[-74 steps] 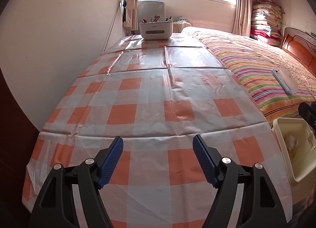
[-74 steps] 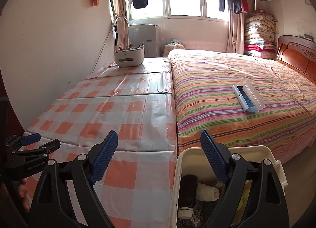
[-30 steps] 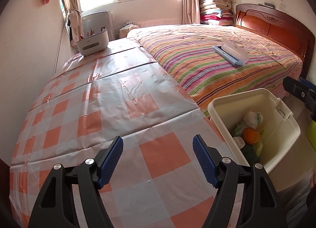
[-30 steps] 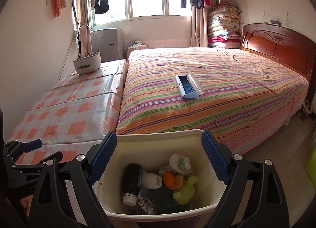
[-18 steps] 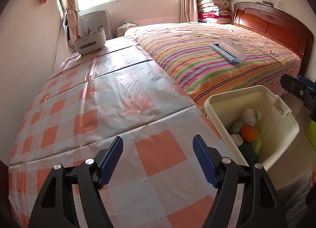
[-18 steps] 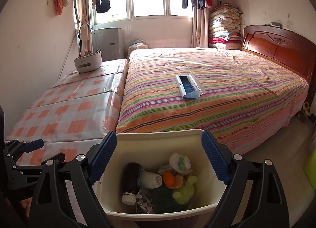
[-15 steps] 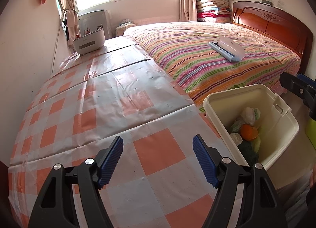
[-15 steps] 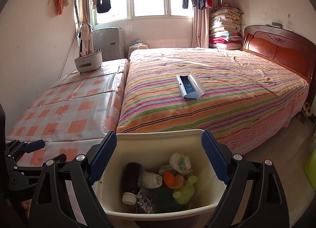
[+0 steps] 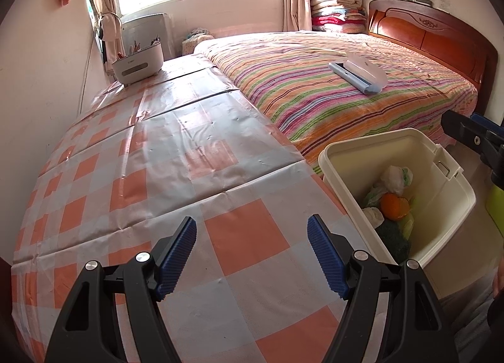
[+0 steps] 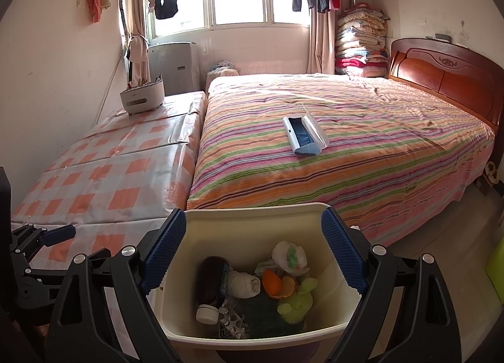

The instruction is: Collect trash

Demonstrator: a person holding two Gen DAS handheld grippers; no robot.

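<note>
In the right wrist view, the cream trash bin (image 10: 252,237) fills the lower centre of the frame, standing upright with its open mouth facing up. It is a rectangular tub, and its long axis appears to run away from the camera toward the bed (image 10: 346,149). The right claw (image 10: 253,251) hangs above the bin with its blue pads (image 10: 163,249) set wide apart, one over each side wall, and nothing between them.

Inside the bin lie an orange peel (image 10: 277,284), a crumpled white bag (image 10: 289,257), a white wad of paper (image 10: 244,284), a dark bottle (image 10: 212,278), a white cap (image 10: 206,314), a foil blister pack (image 10: 231,322) and a yellow-green plush toy (image 10: 296,300).

In the left wrist view the same bin (image 9: 453,205) sits at the right middle of the frame, just beside the edge of the surface (image 9: 157,158), which wears an orange and white checked cloth. Here its long axis runs from lower left to upper right. The left claw (image 9: 252,256) is at the bottom centre, over the checked cloth, its jaws spread and empty.

At the upper left of that view a white holder (image 9: 137,64) with pens stands on the far end of the surface. On the striped bed cover lies a pale blue lint brush (image 9: 357,75), its length running toward the lower right.
</note>
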